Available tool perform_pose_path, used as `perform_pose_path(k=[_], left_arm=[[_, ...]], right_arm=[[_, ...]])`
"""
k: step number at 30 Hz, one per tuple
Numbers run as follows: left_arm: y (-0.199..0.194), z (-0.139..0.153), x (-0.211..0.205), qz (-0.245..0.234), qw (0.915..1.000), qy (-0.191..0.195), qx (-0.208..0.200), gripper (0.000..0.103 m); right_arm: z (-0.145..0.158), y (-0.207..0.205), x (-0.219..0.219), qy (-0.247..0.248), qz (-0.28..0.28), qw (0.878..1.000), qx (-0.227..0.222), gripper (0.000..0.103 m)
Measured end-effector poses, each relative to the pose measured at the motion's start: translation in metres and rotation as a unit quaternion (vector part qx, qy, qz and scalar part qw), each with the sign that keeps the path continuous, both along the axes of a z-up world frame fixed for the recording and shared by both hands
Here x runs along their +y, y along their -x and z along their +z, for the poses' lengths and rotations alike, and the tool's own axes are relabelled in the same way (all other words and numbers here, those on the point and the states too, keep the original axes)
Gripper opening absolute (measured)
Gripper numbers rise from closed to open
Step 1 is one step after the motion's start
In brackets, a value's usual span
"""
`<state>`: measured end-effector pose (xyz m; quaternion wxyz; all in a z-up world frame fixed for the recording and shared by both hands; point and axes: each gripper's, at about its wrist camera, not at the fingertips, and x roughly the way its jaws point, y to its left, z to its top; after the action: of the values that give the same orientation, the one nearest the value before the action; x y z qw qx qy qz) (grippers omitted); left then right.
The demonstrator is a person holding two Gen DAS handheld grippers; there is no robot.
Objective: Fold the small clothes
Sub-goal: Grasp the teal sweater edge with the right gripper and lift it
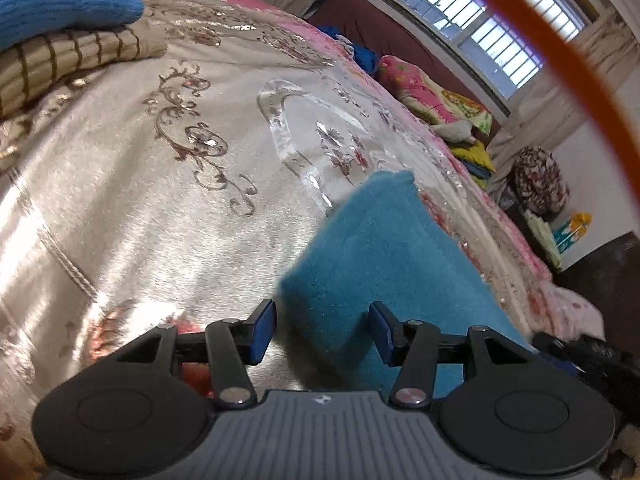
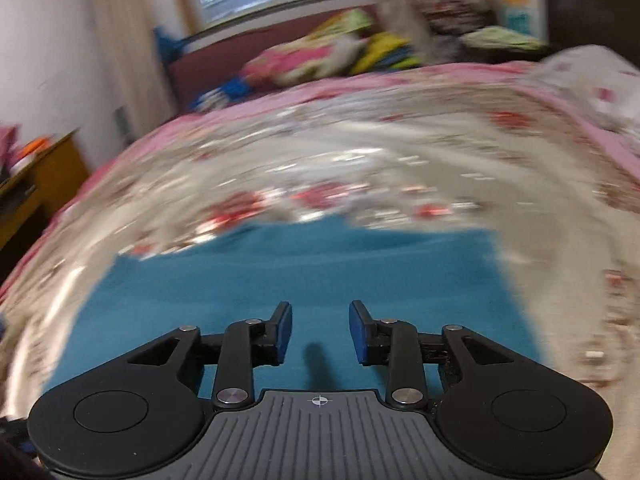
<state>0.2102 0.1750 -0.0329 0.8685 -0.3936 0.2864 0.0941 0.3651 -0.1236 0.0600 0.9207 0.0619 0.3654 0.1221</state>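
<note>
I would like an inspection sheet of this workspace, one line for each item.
Surface: bed cover, beige with floral print, clear plastic sheet on it.
Job's things: teal cloth lying flat; blue knit garment on checked cloth.
Clutter: colourful bedding pile by the window.
Grippers: left gripper and right gripper open, holding nothing.
Cables: orange cord.
Surroundings: barred window, curtains.

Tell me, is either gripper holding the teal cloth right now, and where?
Neither. The left gripper and right gripper are both open above the teal cloth, with nothing between the fingers.
</note>
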Motion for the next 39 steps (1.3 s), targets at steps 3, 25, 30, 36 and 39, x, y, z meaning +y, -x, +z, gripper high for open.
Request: perform_pose_path(k=[3, 25, 30, 36, 39], left_arm=[[-0.005, -0.002, 0.0, -0.008, 0.9999, -0.001, -0.01, 0.056], [-0.015, 0.0, -0.002, -0.053, 0.9952, -0.049, -0.067, 0.056], [-0.015, 0.002, -0.01, -0.064, 0.9928, -0.074, -0.07, 0.056], [-0.015, 0.003, -0.018, -0.065, 0.9895, -0.109, -0.069, 0.061], [-0.013, 0.004, -0.021, -0.062, 0.9884, -0.117, -0.075, 0.071]], right_arm=[[0.003, -0.003, 0.051, -0.013, 0.051, 0.998, 0.021, 0.036], [-0.036, -0.094, 0.3, 0.22, 0.15, 0.956, 0.123, 0.073], [-0.057, -0.089, 0.323, 0.309, 0.167, 0.93, 0.105, 0.072], [-0.05, -0.083, 0.311, 0.323, 0.175, 0.926, 0.09, 0.041], [-0.036, -0.082, 0.301, 0.298, 0.169, 0.935, 0.092, 0.029]])
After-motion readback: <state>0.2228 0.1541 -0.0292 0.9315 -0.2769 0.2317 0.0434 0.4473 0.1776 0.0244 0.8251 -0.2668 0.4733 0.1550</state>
